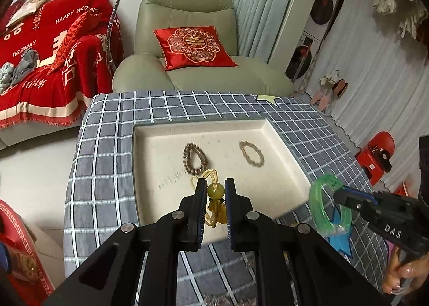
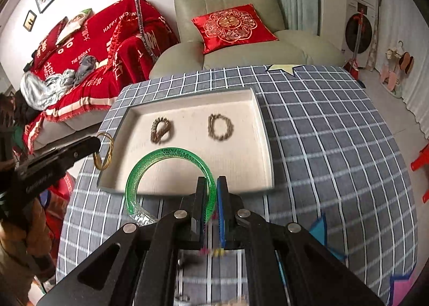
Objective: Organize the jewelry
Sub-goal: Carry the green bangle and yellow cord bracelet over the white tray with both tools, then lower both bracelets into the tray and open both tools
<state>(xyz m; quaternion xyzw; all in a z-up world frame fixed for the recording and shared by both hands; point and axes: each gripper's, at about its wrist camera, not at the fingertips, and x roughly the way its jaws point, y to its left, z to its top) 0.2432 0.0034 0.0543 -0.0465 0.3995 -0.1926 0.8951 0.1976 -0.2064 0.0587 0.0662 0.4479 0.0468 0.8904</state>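
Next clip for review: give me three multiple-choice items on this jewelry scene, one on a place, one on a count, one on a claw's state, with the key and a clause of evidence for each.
1. Where do the two beaded bracelets lie?
A. On the checked cloth beside the tray
B. Inside the white tray
C. On the armchair cushion

2. How many pieces of jewelry are held in claws?
A. None
B. One
C. Two

3. What is the right claw doing?
A. Shut on the green bangle
B. Open above the tray
C. Shut on a beaded bracelet

Key:
1 B: the darker beaded bracelet and the paler beaded bracelet both rest on the floor of the white tray.
2 C: the left claw grips the yellow bead-and-cord piece, and the right claw grips the green bangle.
3 A: the bangle's rim sits pinched between its fingers.
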